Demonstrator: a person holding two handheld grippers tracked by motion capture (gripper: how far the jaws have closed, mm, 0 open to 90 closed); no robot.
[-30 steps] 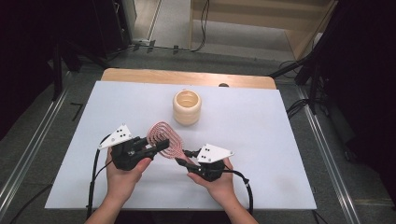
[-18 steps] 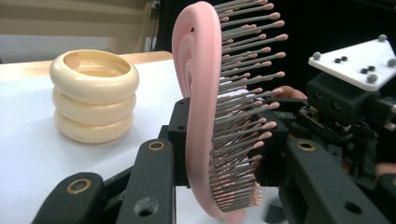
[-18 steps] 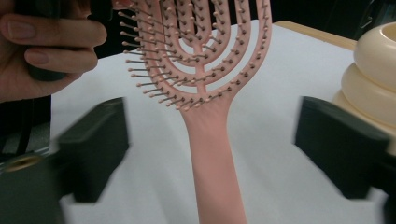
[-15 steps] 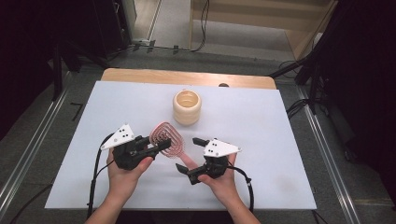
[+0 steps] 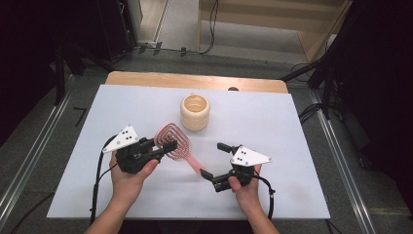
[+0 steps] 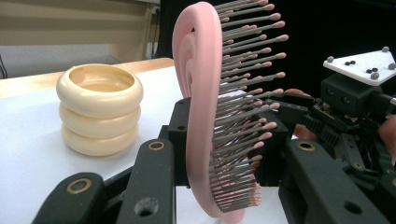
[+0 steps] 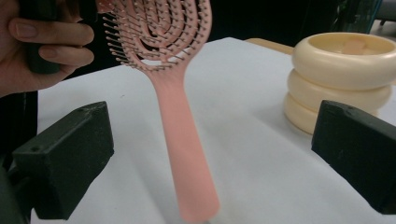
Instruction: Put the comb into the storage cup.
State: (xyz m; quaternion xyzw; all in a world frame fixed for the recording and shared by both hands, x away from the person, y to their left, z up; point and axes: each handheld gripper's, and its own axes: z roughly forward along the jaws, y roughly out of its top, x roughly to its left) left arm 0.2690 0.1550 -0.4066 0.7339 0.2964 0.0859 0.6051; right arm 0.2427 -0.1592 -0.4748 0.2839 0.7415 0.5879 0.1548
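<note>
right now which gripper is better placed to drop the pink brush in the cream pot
Left. The left gripper is shut on the brush head, close to the pot. The right gripper is open, off the handle.

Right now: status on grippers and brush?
Left gripper shut on pink hairbrush head. Right gripper open, off the handle. Cream cup behind, clear.

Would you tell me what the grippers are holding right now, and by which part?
The left gripper grips the pink hairbrush by its vented head. The right gripper is open and holds nothing; the handle lies between its jaws.
</note>
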